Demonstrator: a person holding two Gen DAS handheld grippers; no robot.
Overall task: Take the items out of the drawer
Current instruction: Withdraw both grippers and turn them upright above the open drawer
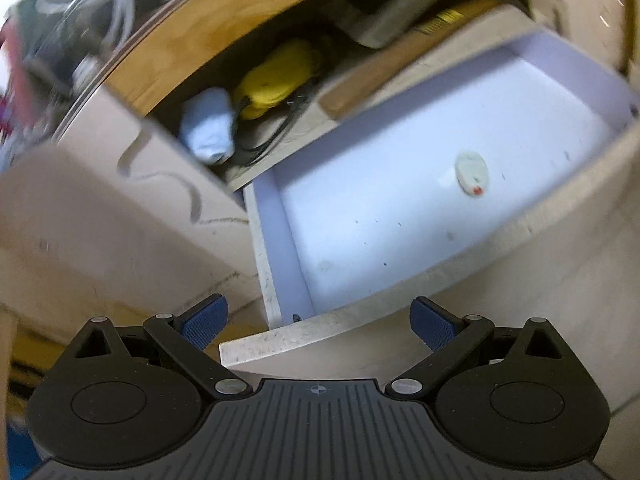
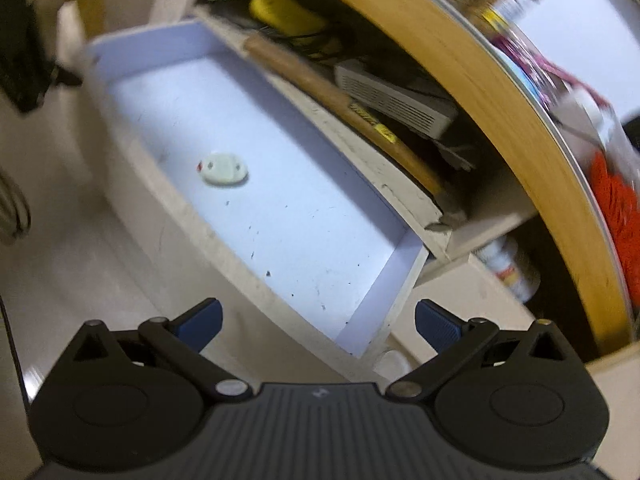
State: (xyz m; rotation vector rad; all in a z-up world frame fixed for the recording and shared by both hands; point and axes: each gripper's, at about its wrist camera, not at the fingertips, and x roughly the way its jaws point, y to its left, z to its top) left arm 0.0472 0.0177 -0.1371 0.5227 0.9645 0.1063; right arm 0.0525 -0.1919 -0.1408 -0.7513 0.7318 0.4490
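**Small white disc alone in the open drawer**

While the drawer [image 1: 400, 216] stands pulled out, a small round white disc [image 1: 472, 174] with a red mark lies on its pale floor, apart from every wall. Above it, an open shelf holds a wooden handle [image 2: 332, 96], a yellow object [image 1: 276, 76] and a pale blue cloth [image 1: 208, 124]. Left gripper [image 1: 319, 322] and right gripper [image 2: 319, 322] both hover wide apart over the drawer's front edge, holding nothing.

A: Can you read any lettering here?

B: None. The wooden handle [image 2: 344, 100] on the shelf above the drawer carries a yellow-and-black label [image 2: 370, 120], but its print is too blurred. In the left wrist view that label [image 1: 440, 22] is equally smeared.

A: Anything on the gripper bodies?

B: Only a small crosshair mark [image 1: 318, 390], no words.
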